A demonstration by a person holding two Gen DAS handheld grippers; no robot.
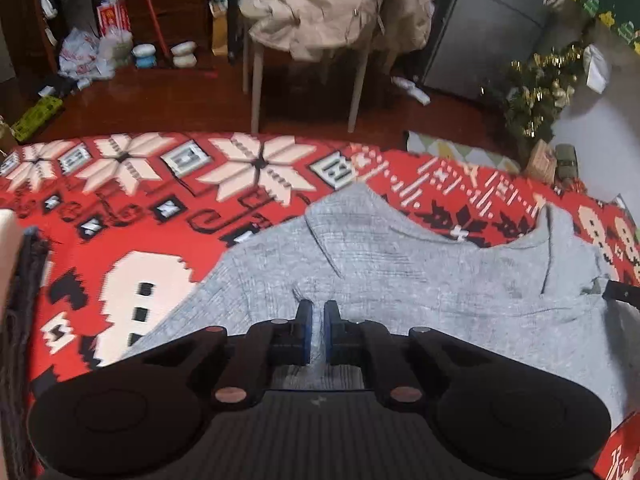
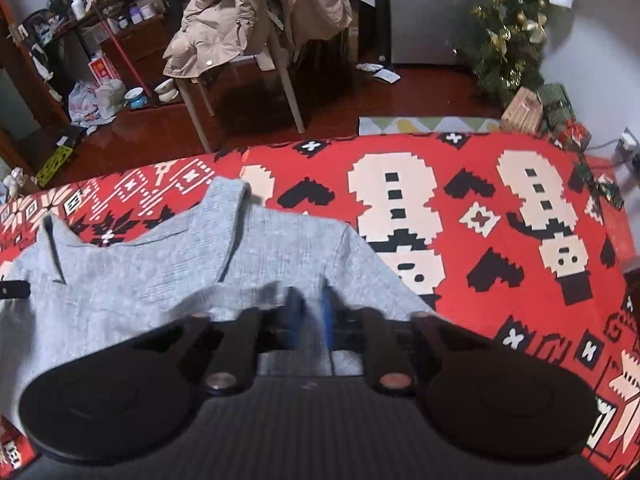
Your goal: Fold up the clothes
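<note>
Currently, in the left wrist view, your left gripper (image 1: 318, 314) is clenched on a fold of the grey sweater (image 1: 420, 276), its blue pads nearly together with a thin ridge of knit pinched between them. The grey sweater lies spread on the red patterned blanket (image 1: 160, 208), collar toward the far edge. Beyond the blanket's far edge stands a chair (image 1: 304, 76) draped with a beige coat (image 1: 340, 8); a small Christmas tree (image 1: 536, 88) sits right of that chair.

Next, the right wrist view is motion-blurred near the fingers. Your right gripper (image 2: 310, 312) is likewise clenched on the grey sweater (image 2: 160, 264), cloth bunched up between the pads. The sweater covers the blanket's (image 2: 480, 208) left portion; the snowman motifs to its right are bare. The chair (image 2: 240, 92) and coat (image 2: 248, 12) appear beyond the blanket's far edge, the tree (image 2: 512, 40) to their right.
</note>
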